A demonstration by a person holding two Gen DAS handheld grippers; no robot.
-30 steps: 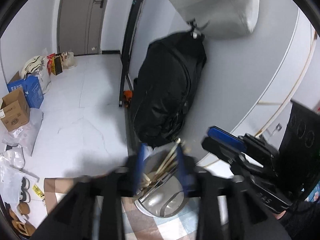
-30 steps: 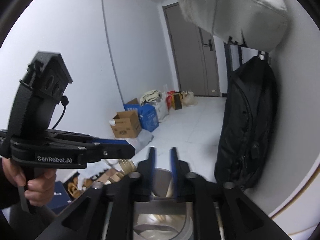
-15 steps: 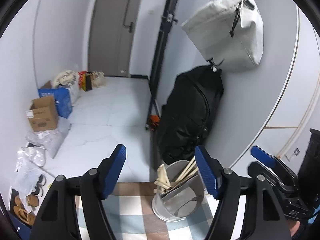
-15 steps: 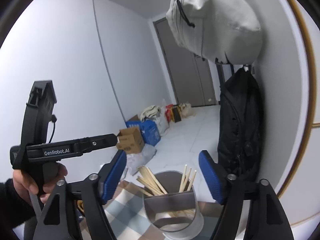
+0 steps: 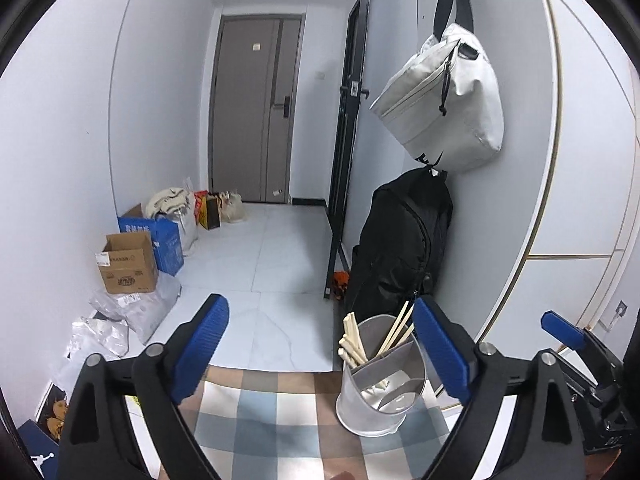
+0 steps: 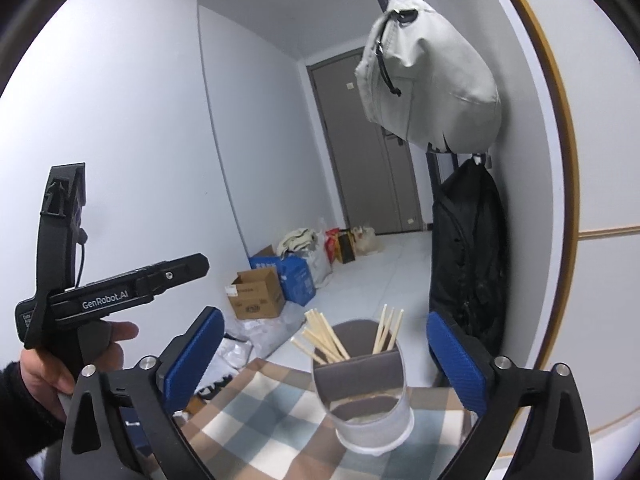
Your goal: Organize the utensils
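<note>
A metal utensil holder (image 5: 380, 394) with inner dividers stands on the checked cloth (image 5: 264, 408), near the table's far right corner. Pale chopsticks (image 5: 354, 346) lean in its compartments, some to the left and some (image 6: 387, 328) to the right. My left gripper (image 5: 324, 346) hangs back from the holder with its jaws opening and nothing between the blue pads. My right gripper (image 6: 324, 356) also sits short of the holder (image 6: 366, 396), jaws opening wide, pads off its wall. In the right wrist view a hand (image 6: 48, 368) holds the left gripper's handle.
A black backpack (image 5: 400, 240) leans on the wall just behind the holder, under a hanging grey bag (image 5: 444, 104). A black pole (image 5: 346, 160) stands beside it. Cardboard boxes (image 5: 126, 264) and bags lie on the floor at left, past the table's far edge.
Both grippers have drawn back from the holder and spread from nearly closed to wide. The chopsticks now stand in the holder, free of the pads, and both views have tilted up.
</note>
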